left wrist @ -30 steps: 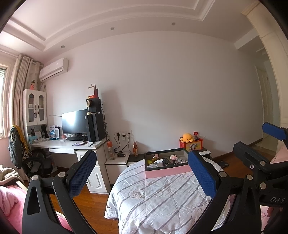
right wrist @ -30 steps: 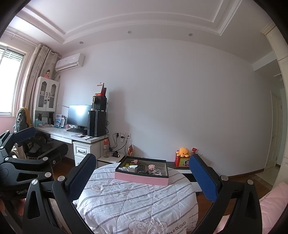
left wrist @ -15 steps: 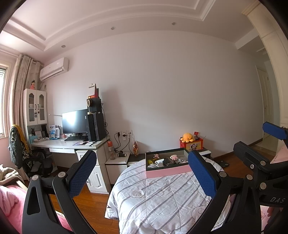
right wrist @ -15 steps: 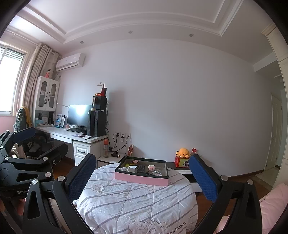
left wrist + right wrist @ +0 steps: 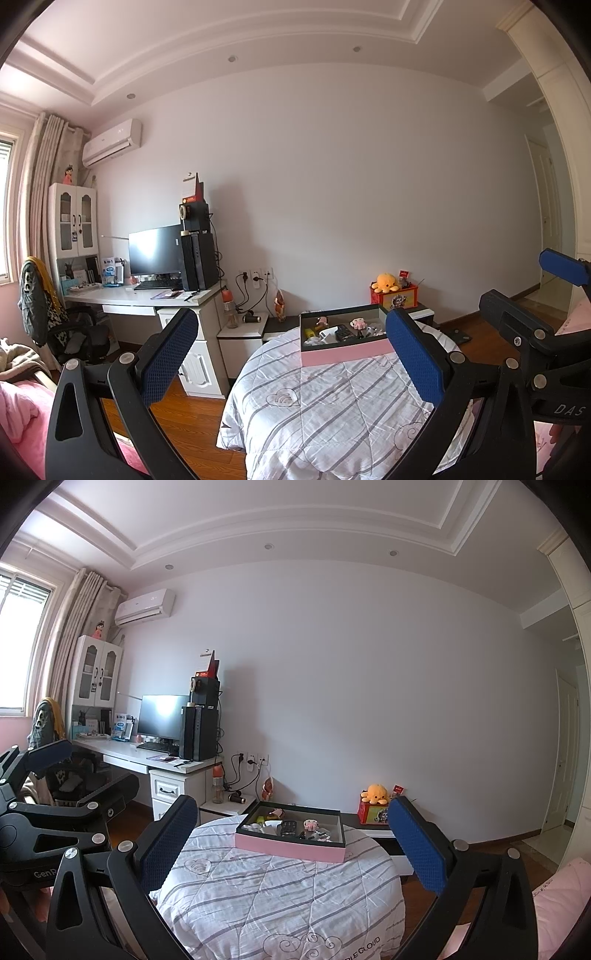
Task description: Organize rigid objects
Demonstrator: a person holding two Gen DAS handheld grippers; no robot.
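A shallow pink box with a dark inside sits at the far side of a round table under a white striped quilt. Several small items lie in it, among them a black remote and a pink figure. My left gripper is open, held well short of the box, nothing between its blue pads. My right gripper is open too, empty, also back from the box. Each gripper shows at the edge of the other's view.
A white desk with a monitor and a tower stands at the left wall, a chair beside it. A low cabinet behind the table carries a red box with an orange plush. Pink bedding lies at the lower corners. Wooden floor surrounds the table.
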